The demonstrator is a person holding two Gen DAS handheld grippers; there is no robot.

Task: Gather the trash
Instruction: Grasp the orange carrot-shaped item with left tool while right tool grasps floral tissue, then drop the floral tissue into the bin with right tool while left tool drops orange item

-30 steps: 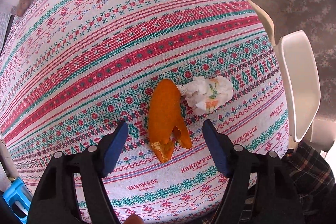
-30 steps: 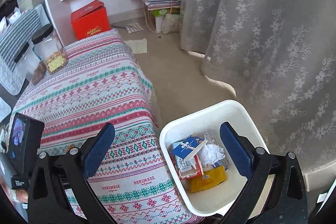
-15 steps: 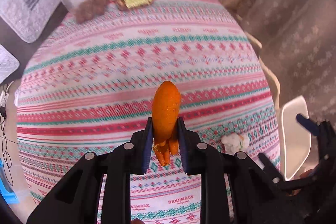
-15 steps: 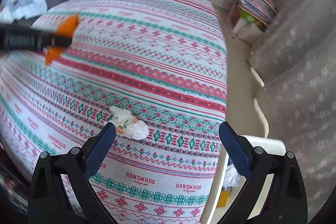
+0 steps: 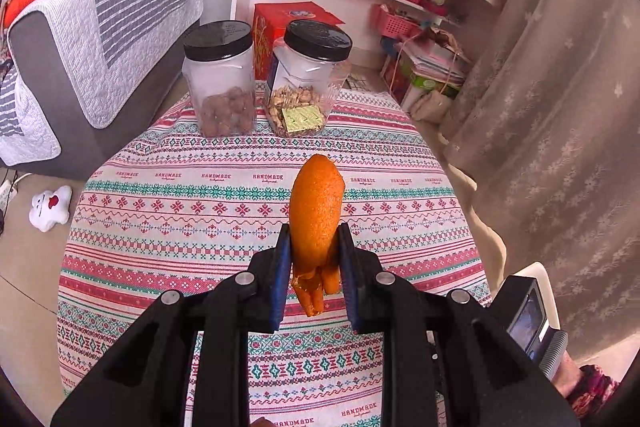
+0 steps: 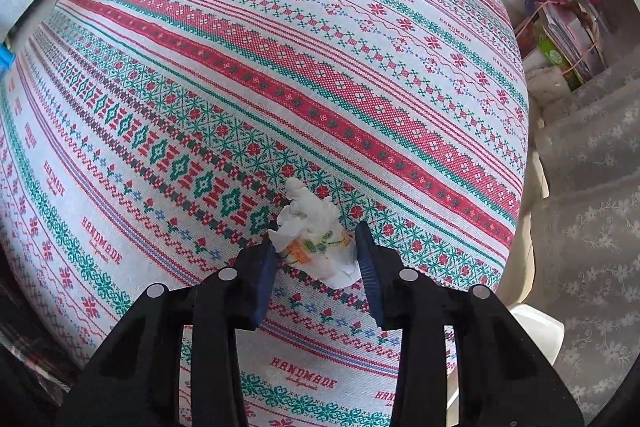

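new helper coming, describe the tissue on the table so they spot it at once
Start at the table with the striped red and green cloth. Near its front edge, between the right gripper fingers, sits a crumpled white tissue with an orange and green print, the only loose scrap lying there.

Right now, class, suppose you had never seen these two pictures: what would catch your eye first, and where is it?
First the bright orange peel, clamped upright in the left gripper above the patterned tablecloth. Next the crumpled tissue between the right gripper fingers at the table's near edge. Behind, two black-lidded jars stand at the far end.
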